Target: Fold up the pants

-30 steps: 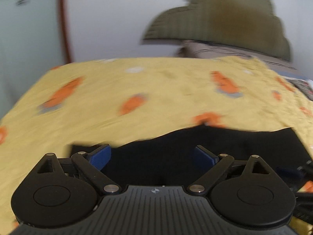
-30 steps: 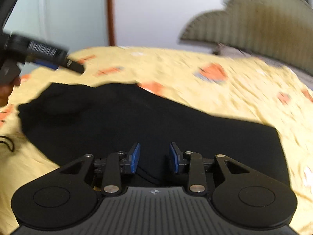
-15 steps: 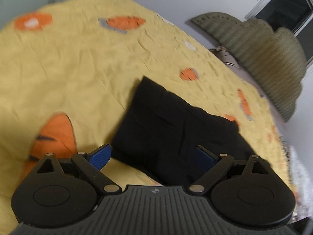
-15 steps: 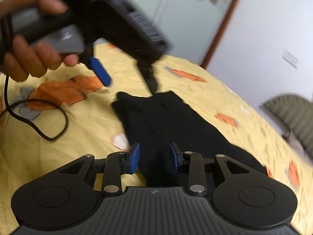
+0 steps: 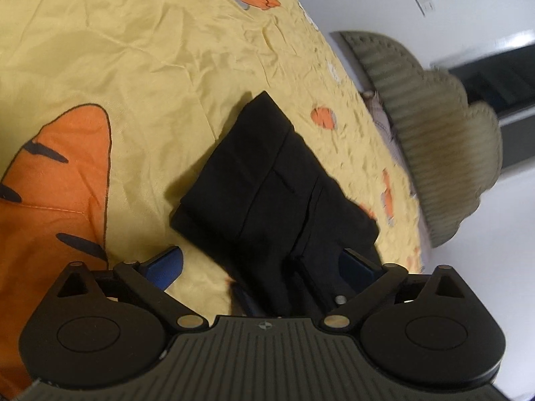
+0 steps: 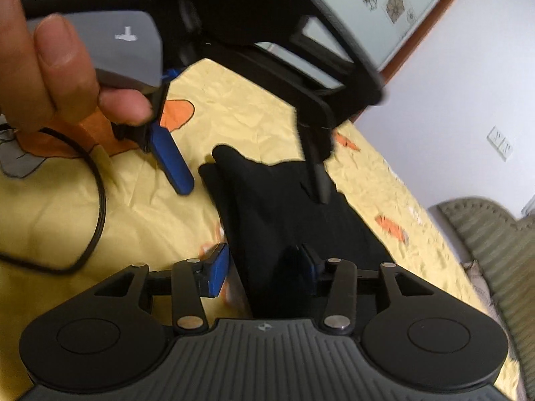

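The black pants (image 5: 267,180) lie folded into a compact stack on the yellow bedspread (image 5: 133,50). My left gripper (image 5: 264,267) is open, its blue pads spread wide over the near edge of the pants. In the right wrist view the pants (image 6: 287,220) run away from me. My right gripper (image 6: 264,267) is open, its jaws astride the near end of the pants. The left gripper (image 6: 247,180) also shows there from the side, open above the far end, one finger touching the cloth.
The bedspread has orange cartoon prints (image 5: 57,173). A green ribbed headboard (image 5: 434,127) stands at the bed's far end by a white wall. A black cable (image 6: 97,200) loops on the bedspread beside the person's hand (image 6: 50,60).
Both grippers have swung round to view the pants lengthwise. The right gripper's jaws have opened wider. The left gripper has come closer to the right one, over the far end of the pants.
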Available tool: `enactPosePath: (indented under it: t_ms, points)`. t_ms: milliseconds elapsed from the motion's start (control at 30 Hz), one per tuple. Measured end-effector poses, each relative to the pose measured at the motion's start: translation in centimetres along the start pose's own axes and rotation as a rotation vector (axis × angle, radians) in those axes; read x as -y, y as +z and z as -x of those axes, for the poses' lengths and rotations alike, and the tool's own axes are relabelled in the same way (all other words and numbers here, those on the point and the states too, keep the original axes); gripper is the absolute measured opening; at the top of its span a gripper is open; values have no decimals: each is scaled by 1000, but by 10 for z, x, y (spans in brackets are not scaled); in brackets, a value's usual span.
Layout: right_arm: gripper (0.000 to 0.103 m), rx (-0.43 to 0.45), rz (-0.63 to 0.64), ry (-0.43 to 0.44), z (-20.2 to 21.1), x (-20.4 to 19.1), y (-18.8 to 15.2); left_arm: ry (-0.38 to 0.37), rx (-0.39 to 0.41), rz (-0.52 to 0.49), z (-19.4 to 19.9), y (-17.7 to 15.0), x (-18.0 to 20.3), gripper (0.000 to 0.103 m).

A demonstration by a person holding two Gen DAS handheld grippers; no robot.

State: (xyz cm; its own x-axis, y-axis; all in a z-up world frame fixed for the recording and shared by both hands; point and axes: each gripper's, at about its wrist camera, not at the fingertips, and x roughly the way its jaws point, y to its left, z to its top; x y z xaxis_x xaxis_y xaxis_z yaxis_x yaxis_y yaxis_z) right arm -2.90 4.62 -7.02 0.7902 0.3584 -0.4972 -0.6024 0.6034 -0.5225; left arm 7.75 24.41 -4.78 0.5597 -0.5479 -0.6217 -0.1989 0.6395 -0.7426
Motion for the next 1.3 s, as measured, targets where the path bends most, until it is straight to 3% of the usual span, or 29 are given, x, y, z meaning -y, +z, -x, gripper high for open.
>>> enactPosePath:
  t_ms: [100,233,333,433,467,533,600,667,733,800,900,1033,1133,1167,1267,1300]
  points:
    - [44,25,65,-39,-9,-10,6,-37,12,37,-2,5,-6,103]
    - [43,32,85,-42,-15,-13,11,-51,27,12,-1,4,-6,102]
    - [44,19,-17,113,2,10,8,-11,68,-54,8,-2,0,101]
    - [44,34,-267,233,34,61,-17,78,160,-167,24,-10,15,101]
    - [45,31,-364,232,45,83,-33,108,189,-215,29,-13,22,101]
    - [51,8,-525,150,62,129,-72,157,233,-319,33,-21,43,101]
    - [75,-34,-696,-2,80,179,-123,167,237,-417,29,-32,65,101]
    - [79,-95,-913,-170,103,230,-181,156,212,-508,16,-44,87,101]
    - [79,-89,-1150,-292,128,278,-249,150,164,-567,-4,-58,109,101]
    - [81,-81,-1381,-282,141,314,-314,135,106,-608,-26,-73,128,101]
    - [80,-30,-1596,-145,145,342,-387,97,27,-670,-59,-100,155,101]
    - [79,24,-1664,40,126,349,-418,87,-26,-789,-97,-138,186,101]
    - [67,28,-1607,122,107,353,-413,84,-23,-883,-121,-161,210,101]
    - [58,14,-1583,118,102,355,-409,83,-17,-909,-129,-167,218,101]
    - [15,-53,-1517,84,92,360,-400,69,7,-989,-150,-188,238,101]
    - [14,-63,-1500,63,97,357,-402,79,10,-1017,-158,-194,242,101]
